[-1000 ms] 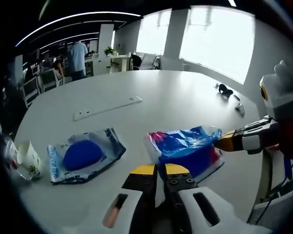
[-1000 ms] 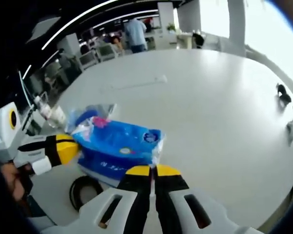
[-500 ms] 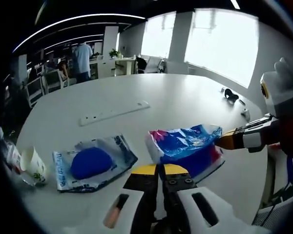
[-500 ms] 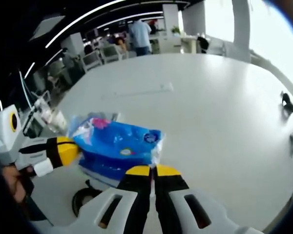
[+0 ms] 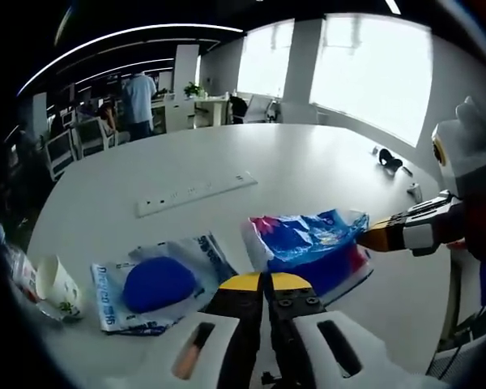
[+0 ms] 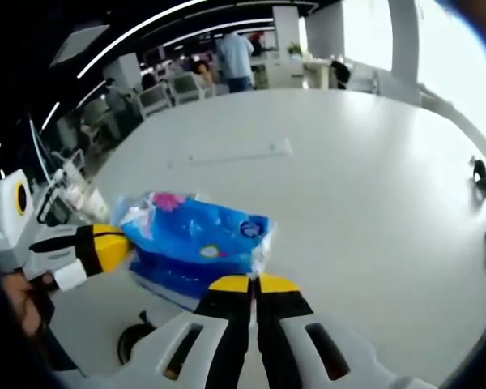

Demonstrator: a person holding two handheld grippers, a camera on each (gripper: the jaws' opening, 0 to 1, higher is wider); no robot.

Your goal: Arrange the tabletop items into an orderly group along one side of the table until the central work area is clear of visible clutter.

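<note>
Gripping blue tissue pack point(image 5: 312, 247) both-sided

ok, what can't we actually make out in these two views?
- Blue tissue pack base: left gripper view, the left gripper covers its near edge.
- Print on the flat blue packet: blurred.
- Small dark items at the far table edge: right gripper view, too small.
- Right gripper contact with the pack: hidden.
</note>
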